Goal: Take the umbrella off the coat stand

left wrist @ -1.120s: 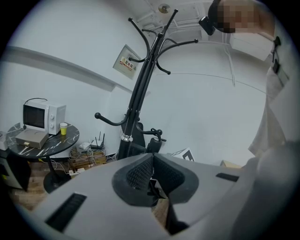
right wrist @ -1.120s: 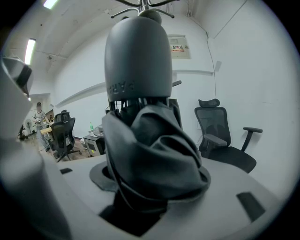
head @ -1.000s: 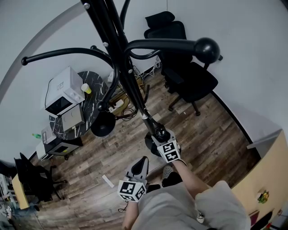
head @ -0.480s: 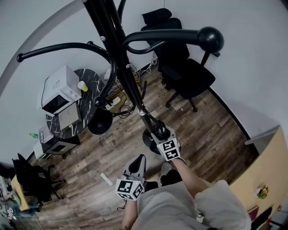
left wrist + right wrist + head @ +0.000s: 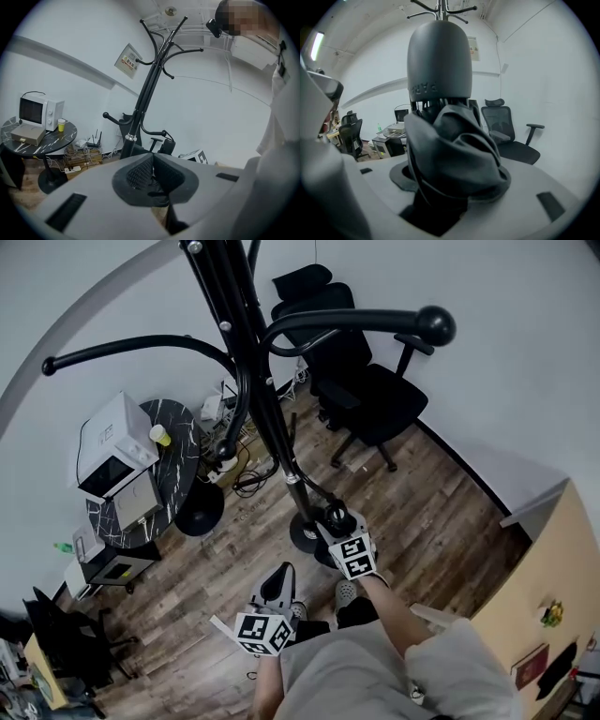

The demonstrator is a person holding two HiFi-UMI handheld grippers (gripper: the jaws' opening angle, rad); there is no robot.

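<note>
Umbrella (image 5: 445, 140) is a folded black one with a rounded grey end cap, and it's sitting right in the right gripper (image 5: 343, 527). The jaws are spread a fair way and pinching the bunched black fabric, with the cap sticking up past them. From the head view that puts it low down beside the coat stand (image 5: 267, 409), close to the pole and just above the round base. Can't tell if it's touching the pole or hooked on anything. Left gripper (image 5: 279, 576) is nearer the person than the coat stand's base, clear of the pole. Its jaws are pressed together, pads touching, with nothing between them.
</note>
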